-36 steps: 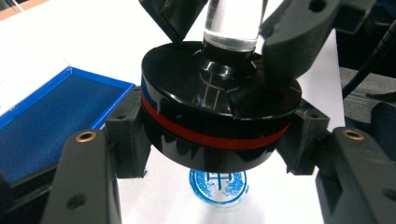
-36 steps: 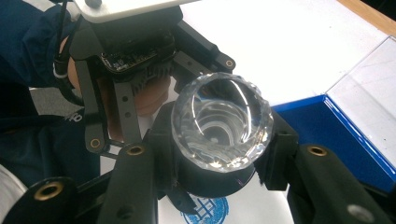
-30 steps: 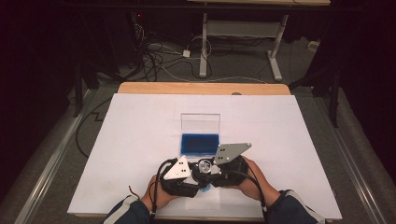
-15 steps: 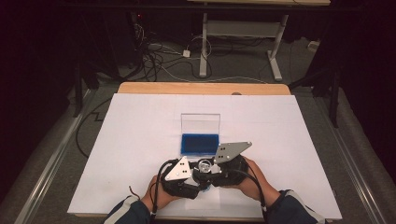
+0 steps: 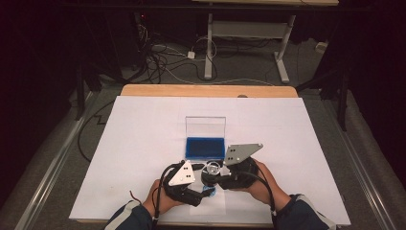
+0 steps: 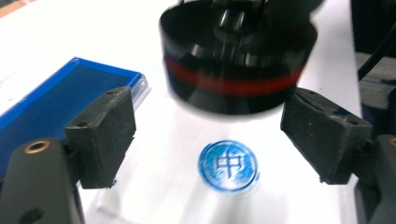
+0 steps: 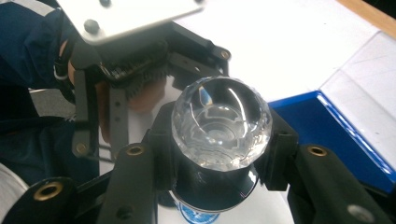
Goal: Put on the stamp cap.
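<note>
On the white paper sheet (image 5: 143, 143) that covers the table, a blue ink pad (image 5: 205, 147) lies in its clear plastic case, the transparent lid (image 5: 205, 126) standing upright behind it. Just in front of the ink pad, on the person's side, the right gripper (image 5: 216, 178) holds a round stamp (image 7: 219, 122). Its two black jaws are closed on the dark neck of the stamp from both sides. The stamp has a faceted knob like clear glass on top, and below a wide black glossy base (image 6: 236, 65) with a thin red ring around it. The base is lifted a little above the paper; its outline looks blurred in the left gripper view.

Directly under the stamp, beside the ink pad, there is a round blue print (image 6: 228, 165) on the paper: a circle with a character inside, edges slightly rough.

The left gripper (image 6: 208, 140) is near the print, its matte black rubber-like pads wide apart on both sides of it, holding nothing.
</note>
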Motion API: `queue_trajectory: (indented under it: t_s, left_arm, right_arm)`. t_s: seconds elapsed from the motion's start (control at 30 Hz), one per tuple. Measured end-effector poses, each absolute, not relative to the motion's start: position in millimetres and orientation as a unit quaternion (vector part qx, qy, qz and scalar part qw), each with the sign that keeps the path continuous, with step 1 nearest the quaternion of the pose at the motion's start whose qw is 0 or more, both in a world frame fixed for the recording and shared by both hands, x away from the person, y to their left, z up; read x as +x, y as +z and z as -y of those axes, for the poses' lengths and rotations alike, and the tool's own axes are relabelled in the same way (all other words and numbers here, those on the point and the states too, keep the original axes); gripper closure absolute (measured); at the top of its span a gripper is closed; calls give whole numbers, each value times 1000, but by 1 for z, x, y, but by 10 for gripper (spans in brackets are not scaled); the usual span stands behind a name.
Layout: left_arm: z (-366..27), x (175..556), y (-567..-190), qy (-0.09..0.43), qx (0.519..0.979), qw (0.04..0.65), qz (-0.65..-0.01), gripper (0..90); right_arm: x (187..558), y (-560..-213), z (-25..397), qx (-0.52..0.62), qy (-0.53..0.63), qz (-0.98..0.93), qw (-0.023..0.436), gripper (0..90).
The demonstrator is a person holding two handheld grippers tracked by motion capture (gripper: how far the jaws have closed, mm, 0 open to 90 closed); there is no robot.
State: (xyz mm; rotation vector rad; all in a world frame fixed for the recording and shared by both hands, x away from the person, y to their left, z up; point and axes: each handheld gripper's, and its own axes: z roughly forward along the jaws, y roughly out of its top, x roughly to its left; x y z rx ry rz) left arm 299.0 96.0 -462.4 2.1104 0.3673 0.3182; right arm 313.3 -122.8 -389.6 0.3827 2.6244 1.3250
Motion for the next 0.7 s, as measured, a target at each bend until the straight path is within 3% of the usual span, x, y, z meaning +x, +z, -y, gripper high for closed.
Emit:
queue_trajectory:
  t_s: [0.7]
  left_arm:
    - [-167,295,-453,206,855,435,-194,142]
  right_arm:
    - [319,-379,142,153,445,-877,100,572]
